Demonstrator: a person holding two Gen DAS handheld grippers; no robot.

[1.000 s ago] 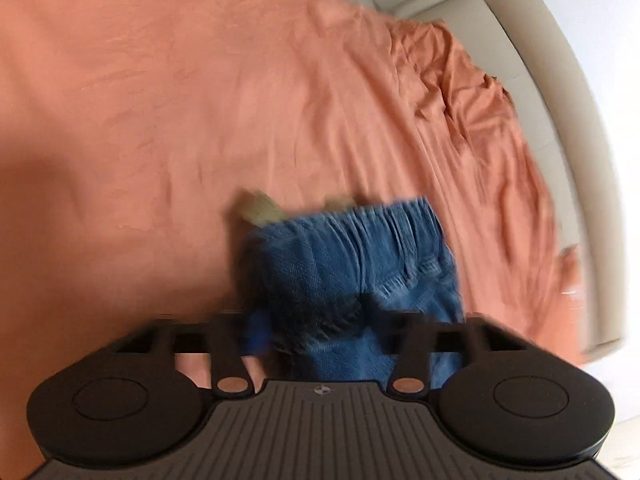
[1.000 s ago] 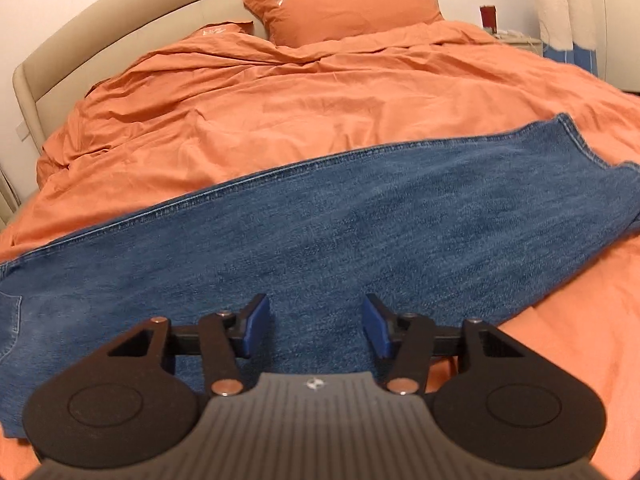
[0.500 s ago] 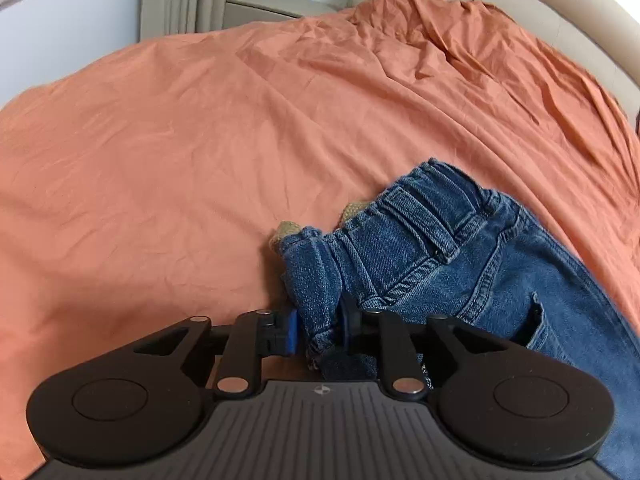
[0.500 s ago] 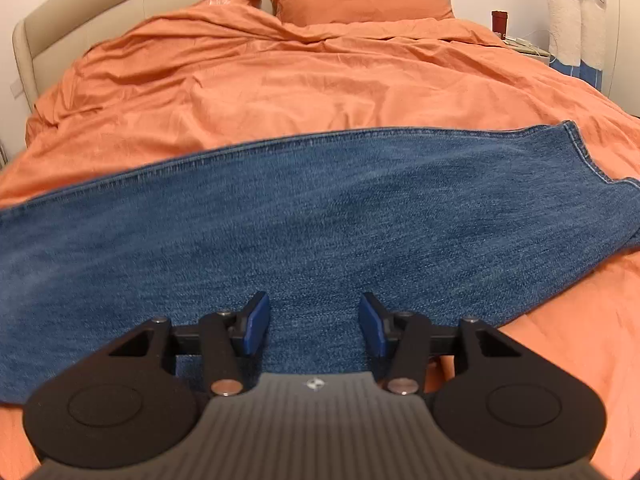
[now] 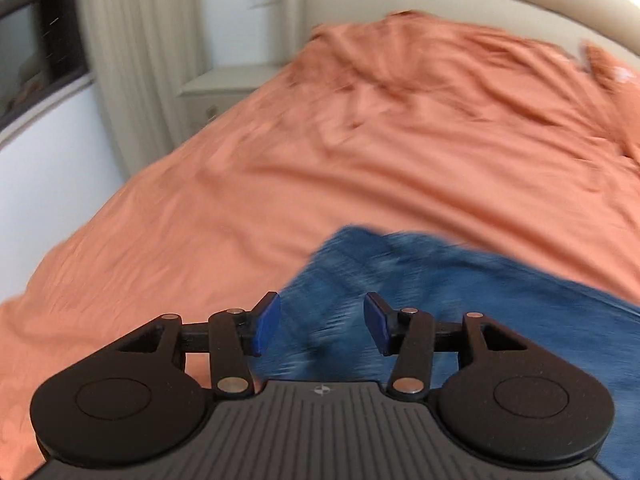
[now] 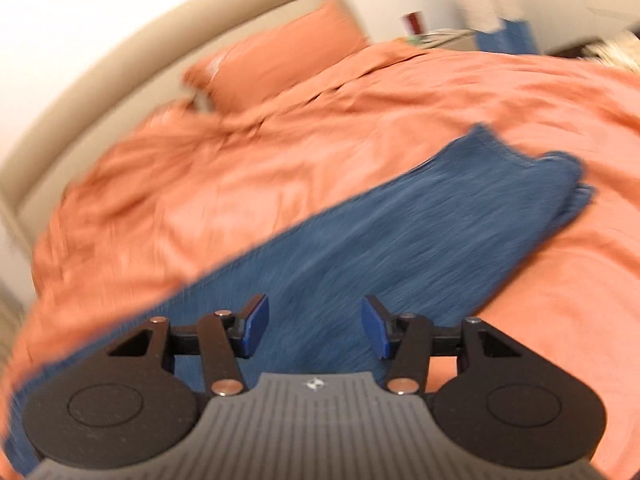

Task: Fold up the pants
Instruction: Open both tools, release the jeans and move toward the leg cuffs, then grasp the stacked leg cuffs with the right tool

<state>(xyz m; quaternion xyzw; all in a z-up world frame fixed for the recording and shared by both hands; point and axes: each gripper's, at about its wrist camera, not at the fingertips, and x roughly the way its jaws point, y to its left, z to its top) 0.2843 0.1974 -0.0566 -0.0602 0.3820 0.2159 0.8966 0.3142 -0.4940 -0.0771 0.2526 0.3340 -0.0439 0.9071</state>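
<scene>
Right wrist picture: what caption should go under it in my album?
Open tool above blue jeans spread on an orange bedcover, nothing gripped.

The blue denim jeans (image 6: 400, 240) lie flat on the orange bed cover, stretched out in a long band with both legs stacked one on the other; the hem ends sit slightly offset at the far right, and the bunched waist end (image 5: 360, 256) rests toward the left

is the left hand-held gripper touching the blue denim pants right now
Apart. In the left wrist view the left hand-held gripper is opening, pads clear of the blurred blue denim pants lying beyond, nothing between them.
</scene>
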